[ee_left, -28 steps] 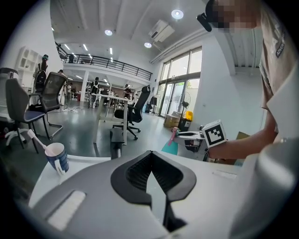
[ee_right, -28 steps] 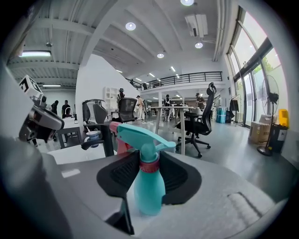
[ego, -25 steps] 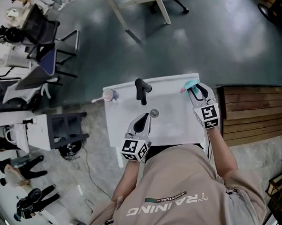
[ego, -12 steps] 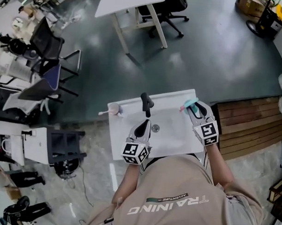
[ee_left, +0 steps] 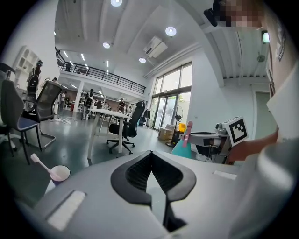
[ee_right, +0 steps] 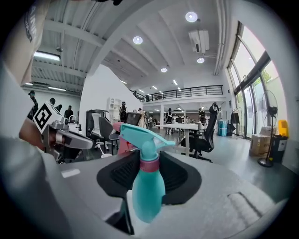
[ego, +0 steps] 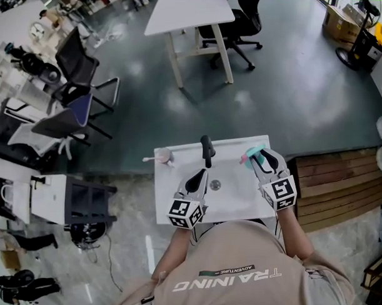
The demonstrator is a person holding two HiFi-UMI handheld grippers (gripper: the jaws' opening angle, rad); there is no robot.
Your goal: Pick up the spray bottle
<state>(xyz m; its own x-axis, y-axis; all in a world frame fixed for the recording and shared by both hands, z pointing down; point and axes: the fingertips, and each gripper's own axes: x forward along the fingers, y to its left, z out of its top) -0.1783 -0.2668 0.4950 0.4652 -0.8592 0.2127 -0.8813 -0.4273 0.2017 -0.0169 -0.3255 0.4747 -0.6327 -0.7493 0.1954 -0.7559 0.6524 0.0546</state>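
Teal spray bottle is clamped by its upper body in the right claw, centre frame in the right gripper view. Head view puts it at the upper-right corner of the white bench. Left claw is closed and empty. To do the step well: constant squeeze, straight lift, no wrist roll. Bottle's long axis is upright across the pads, with the nozzle frame-right and the pink trigger frame-left.

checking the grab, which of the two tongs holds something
The right tongs: clamped on the teal plastic spray bottle. The left tongs are shut and empty.

Faucet and cup along sink's rear
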